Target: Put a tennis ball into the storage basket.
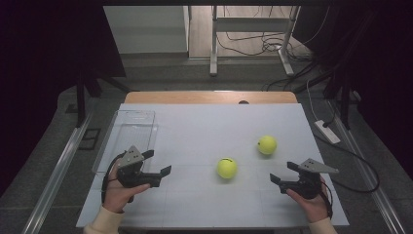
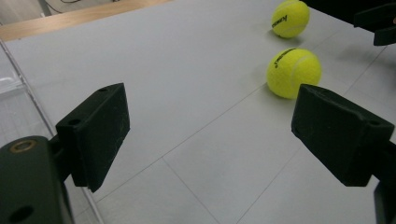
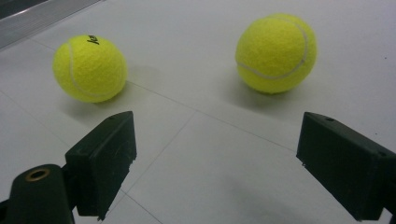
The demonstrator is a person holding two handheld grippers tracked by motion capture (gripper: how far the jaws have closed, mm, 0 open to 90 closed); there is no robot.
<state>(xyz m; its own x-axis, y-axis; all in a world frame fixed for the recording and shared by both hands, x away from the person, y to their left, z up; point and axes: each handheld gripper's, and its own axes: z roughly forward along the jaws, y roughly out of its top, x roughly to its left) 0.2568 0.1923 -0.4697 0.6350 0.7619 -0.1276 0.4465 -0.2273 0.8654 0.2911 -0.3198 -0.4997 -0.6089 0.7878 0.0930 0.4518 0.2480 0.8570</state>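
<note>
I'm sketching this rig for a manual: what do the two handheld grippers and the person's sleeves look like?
Both the left gripper and the right gripper are black, each with two blocky rectangular fingers and a grey three-cornered plate on top. A brass-coloured ring is set in each body. A black cable trails by each wrist. The sleeves are cream.

Lab, floor cables (image 1: 253, 46), test table (image 1: 204, 126)
</note>
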